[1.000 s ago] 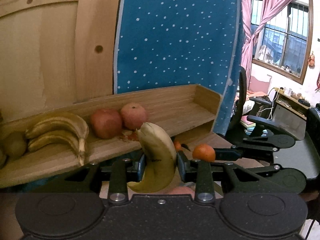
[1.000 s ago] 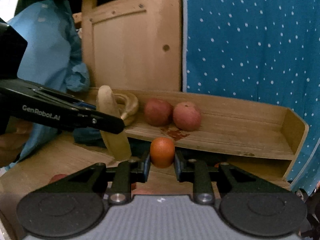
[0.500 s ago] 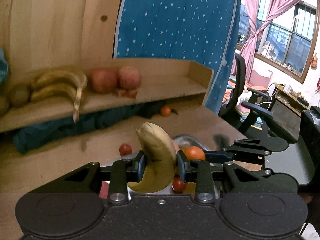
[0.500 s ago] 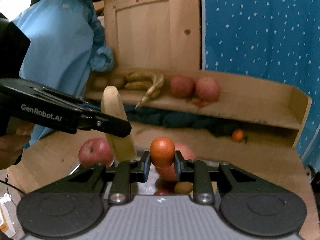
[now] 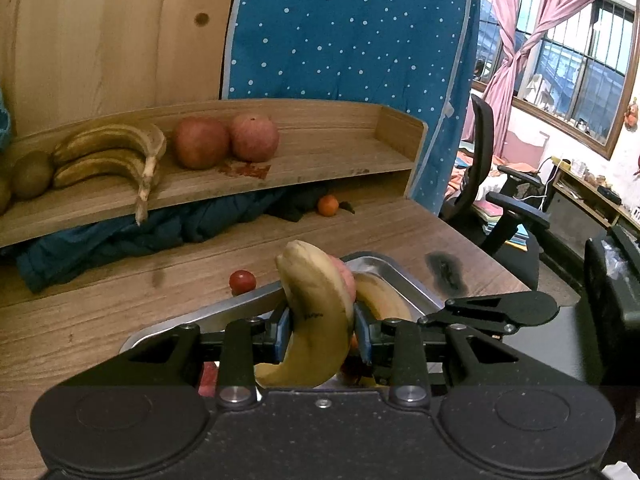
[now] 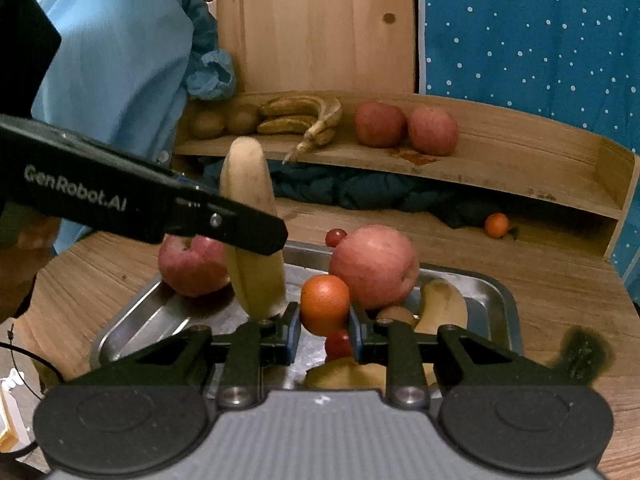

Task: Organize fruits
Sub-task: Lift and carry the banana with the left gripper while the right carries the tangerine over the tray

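Note:
My left gripper (image 5: 322, 330) is shut on a yellow banana (image 5: 316, 312) and holds it upright over the metal tray (image 5: 396, 276). The same banana (image 6: 250, 232) shows in the right wrist view under the left gripper's black finger (image 6: 224, 220). My right gripper (image 6: 324, 330) is shut on a small orange (image 6: 325, 303) above the tray (image 6: 496, 300). In the tray lie two red apples (image 6: 374, 266), a cherry tomato (image 6: 338, 344), a banana (image 6: 442, 306) and a kiwi. The wooden shelf (image 5: 320, 164) holds a banana bunch (image 5: 108, 156), two apples (image 5: 226, 142) and kiwis.
A cherry tomato (image 5: 242, 281) lies on the wooden table beside the tray. A small orange (image 5: 328, 205) and dark blue cloth (image 5: 120, 232) lie under the shelf. An office chair (image 5: 496, 200) stands at the right. A person in blue (image 6: 116, 80) stands at the left.
Both grippers have pulled back and down from the shelf with their fruit. The tray and its fruit have come into view beneath them.

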A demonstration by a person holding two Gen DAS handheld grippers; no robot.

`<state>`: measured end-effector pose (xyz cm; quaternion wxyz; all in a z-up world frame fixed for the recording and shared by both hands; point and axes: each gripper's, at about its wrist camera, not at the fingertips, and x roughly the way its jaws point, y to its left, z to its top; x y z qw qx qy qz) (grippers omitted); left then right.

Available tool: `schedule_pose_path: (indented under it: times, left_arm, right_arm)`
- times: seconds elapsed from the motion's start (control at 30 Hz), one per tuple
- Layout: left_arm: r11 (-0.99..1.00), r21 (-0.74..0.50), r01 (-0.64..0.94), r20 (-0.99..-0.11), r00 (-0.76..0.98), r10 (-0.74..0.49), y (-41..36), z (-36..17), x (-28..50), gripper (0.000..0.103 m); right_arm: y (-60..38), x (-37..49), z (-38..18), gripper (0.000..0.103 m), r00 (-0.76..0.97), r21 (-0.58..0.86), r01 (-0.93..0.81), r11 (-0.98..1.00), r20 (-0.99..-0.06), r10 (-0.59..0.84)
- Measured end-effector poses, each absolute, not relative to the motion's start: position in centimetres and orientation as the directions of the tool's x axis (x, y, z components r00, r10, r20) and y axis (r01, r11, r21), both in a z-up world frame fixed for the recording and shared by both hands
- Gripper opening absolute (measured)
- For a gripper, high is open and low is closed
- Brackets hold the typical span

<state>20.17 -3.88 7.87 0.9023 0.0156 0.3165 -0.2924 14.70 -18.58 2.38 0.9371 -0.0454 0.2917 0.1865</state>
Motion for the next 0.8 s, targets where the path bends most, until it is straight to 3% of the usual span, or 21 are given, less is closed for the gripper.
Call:
schedule_pose_path:
  times: [0.27, 0.53, 0.67, 0.8]
  left_arm:
    - [0.830, -0.149, 0.537, -0.577, 0.634, -0.514, -4.7, 7.7, 20.6, 0.035]
    - [0.819, -0.158, 0.552, -0.582, 0.618, -0.529, -6.5, 6.9, 21.4, 0.038]
    - [0.819, -0.157, 0.553, -0.588, 0.614, -0.527, -7.2, 6.2, 21.5, 0.047]
    - [0.836, -0.148, 0.529, -0.575, 0.642, -0.508, -7.0, 6.1, 21.2, 0.061]
  right_arm:
    - [-18.8, 15.0, 2.0, 0.030, 0.763, 0.021, -0.363, 0.931, -0.567, 0.311]
    - [-19.6, 14.2, 2.3, 0.052, 0.782, 0.002, -0.339, 0.941, -0.555, 0.284]
    - [-20.3, 13.8, 2.4, 0.062, 0.790, 0.006, -0.322, 0.947, -0.549, 0.272]
    - [-21.0, 13.2, 2.5, 0.079, 0.799, 0.016, -0.309, 0.951, -0.537, 0.269]
